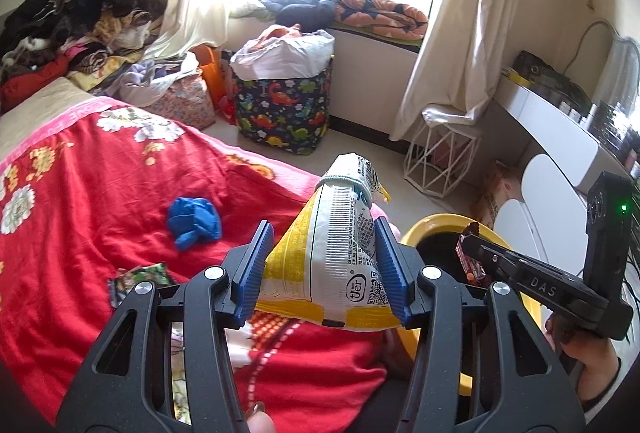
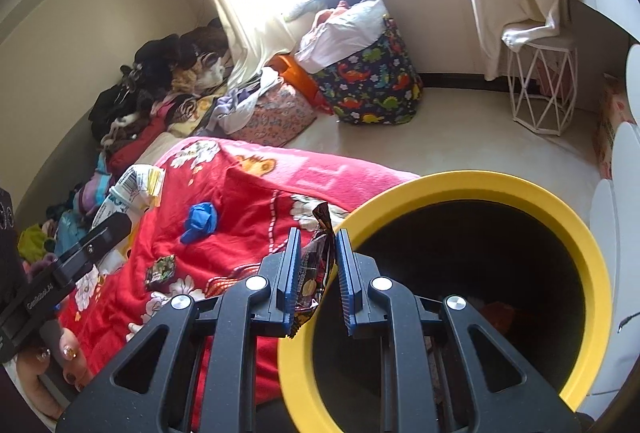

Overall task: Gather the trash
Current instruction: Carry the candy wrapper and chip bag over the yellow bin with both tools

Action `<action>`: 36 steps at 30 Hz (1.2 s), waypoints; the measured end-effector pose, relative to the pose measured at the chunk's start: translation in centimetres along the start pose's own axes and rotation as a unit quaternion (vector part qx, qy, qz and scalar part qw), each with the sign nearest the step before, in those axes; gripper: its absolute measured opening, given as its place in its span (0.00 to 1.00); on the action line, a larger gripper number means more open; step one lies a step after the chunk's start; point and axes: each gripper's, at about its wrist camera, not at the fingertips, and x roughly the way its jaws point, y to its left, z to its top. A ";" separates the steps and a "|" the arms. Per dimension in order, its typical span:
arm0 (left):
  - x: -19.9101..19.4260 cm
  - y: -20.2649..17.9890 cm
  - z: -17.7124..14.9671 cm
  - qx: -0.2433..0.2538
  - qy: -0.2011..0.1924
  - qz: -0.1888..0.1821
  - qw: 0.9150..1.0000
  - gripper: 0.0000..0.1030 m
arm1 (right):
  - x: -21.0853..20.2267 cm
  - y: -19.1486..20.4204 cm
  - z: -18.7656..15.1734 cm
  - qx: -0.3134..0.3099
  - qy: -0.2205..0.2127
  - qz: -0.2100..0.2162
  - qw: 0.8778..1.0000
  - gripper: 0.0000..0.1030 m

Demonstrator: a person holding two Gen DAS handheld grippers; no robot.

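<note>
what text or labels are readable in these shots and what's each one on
"tler": partial logo on the yellow and white snack bag held in the left gripper.
"DAS": on the right gripper body, in the left wrist view.
"LOVE": on the pink border of the red blanket.
Snack bag small print and barcode: too small to read.
Dark wrapper in the right gripper: print blurred.

A lived-in home bedroom; a bed under a red floral blanket (image 1: 100,193), heaped clothes (image 1: 72,21) by the wall, cream curtains (image 1: 452,45) at a bright window, a dinosaur-print laundry bin (image 1: 284,109) on the floor.
</note>
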 end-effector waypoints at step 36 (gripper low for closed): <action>4.5 -11.9 -3.0 0.105 0.066 -0.099 0.987 0.42 | -5.3 -9.2 -0.8 0.097 -0.039 -0.063 0.993 0.19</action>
